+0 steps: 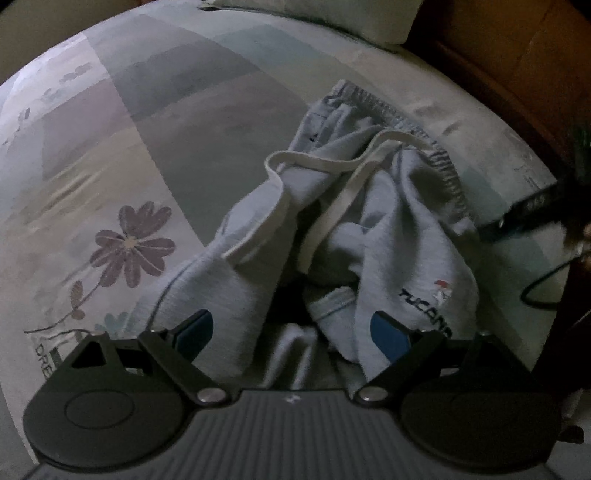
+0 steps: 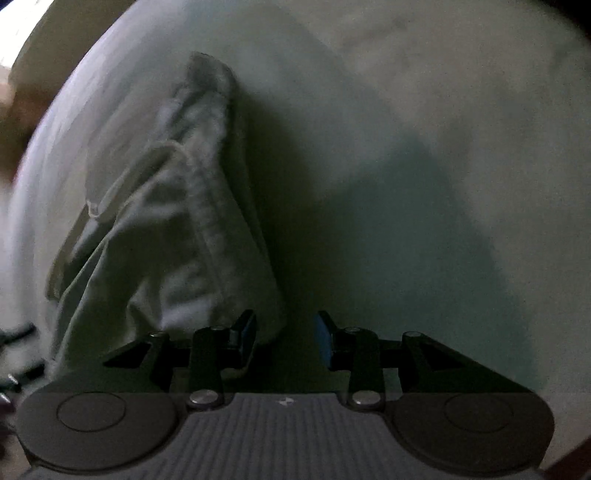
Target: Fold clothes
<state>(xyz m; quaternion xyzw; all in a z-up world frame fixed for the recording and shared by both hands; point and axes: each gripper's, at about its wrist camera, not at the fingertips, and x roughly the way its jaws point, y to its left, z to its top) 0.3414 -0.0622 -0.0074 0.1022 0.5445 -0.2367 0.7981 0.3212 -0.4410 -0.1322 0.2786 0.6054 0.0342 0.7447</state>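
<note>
While the bed [image 1: 155, 155] carries everything, its patchwork floral sheet is seen only in the left wrist view; the right wrist view shows plain, dim fabric. The grey shorts [image 1: 369, 206] are found crumpled, not folded, toward the bed's right edge, below the pillow [image 1: 314, 14] at the far corner. Long axis is judged to run from the elastic waistband [image 1: 373, 103] at the far end to the leg hems at the near end, roughly in line with the left gripper [image 1: 291, 334].

Left gripper: jaws spread wide, nothing held, the leg fabric lying just ahead of and between the fingers. It is judged the nearer one for a hem grab.

Right gripper [image 2: 286, 334]: jaws parted narrower, nothing clamped. The shorts lie ahead and to its left, the waistband edge running away from its left finger; whether it is touched cannot be told.

The white drawstring [image 1: 317, 166] and the logo print [image 1: 424, 306] are clear only in the left view.
</note>
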